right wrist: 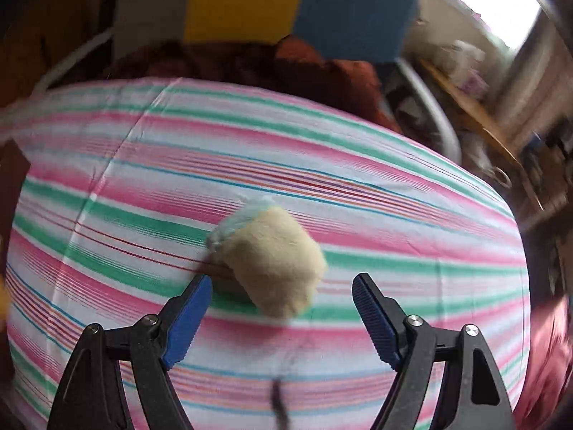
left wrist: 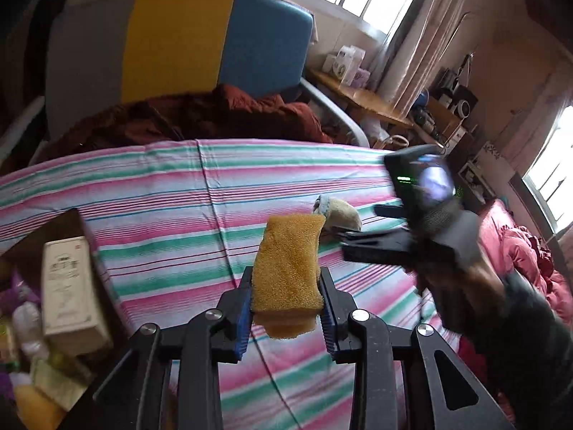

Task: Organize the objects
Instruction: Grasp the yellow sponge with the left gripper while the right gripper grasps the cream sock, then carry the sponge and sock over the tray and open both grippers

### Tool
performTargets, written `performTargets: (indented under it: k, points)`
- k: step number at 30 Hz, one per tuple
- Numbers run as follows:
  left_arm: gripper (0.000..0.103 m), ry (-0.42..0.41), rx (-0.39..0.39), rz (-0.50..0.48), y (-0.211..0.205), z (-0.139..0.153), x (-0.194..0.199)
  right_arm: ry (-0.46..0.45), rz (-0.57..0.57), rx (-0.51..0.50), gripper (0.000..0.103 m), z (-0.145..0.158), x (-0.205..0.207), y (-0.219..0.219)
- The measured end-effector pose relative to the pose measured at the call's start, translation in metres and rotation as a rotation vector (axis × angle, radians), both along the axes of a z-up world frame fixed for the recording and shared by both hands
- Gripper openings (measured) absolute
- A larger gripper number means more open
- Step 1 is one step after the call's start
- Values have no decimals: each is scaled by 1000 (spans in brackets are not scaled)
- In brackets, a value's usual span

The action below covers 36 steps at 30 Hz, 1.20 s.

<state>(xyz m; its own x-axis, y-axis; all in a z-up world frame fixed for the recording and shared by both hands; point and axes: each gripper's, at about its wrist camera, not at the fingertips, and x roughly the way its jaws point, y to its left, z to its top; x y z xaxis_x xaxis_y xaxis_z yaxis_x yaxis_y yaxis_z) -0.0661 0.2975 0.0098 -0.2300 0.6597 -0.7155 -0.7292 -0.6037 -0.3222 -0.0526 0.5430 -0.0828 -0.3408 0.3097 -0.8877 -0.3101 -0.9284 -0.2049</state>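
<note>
- 2 grippers over the striped sheet.
- Left gripper clamps an orange sponge.
- Right gripper gapes wide, empty, near a blurred, seemingly beige plush.

no words or numbers can be read. the white box at the left has dark print and a small red mark on its face, but it is too blurry to make out.
</note>
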Motion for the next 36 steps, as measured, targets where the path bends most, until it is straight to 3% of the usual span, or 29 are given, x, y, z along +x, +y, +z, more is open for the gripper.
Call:
performTargets:
  k: [3, 7, 13, 19, 27, 32, 36]
  points:
    - [33, 20, 5, 12, -16, 5, 5, -35, 34, -16, 82, -11, -17, 3]
    - [33, 10, -4, 35, -35, 2, 7, -65, 6, -24, 69, -20, -27, 10]
    - [33, -6, -6, 96, -72, -8, 10, -3, -16, -117, 66, -6, -2, -1]
    - [33, -26, -8, 199, -119, -16, 7, 95, 42, -238, 66, 17, 23, -58]
    - [34, 29, 30, 398, -202, -1, -1, 254, 213, -369, 66, 76, 37, -166]
    - [34, 37, 45, 488, -249, -3, -1, 277, 338, -414, 66, 89, 38, -229]
    - [34, 16, 49, 518, -265, -13, 0, 247, 386, -429, 66, 82, 32, -273]
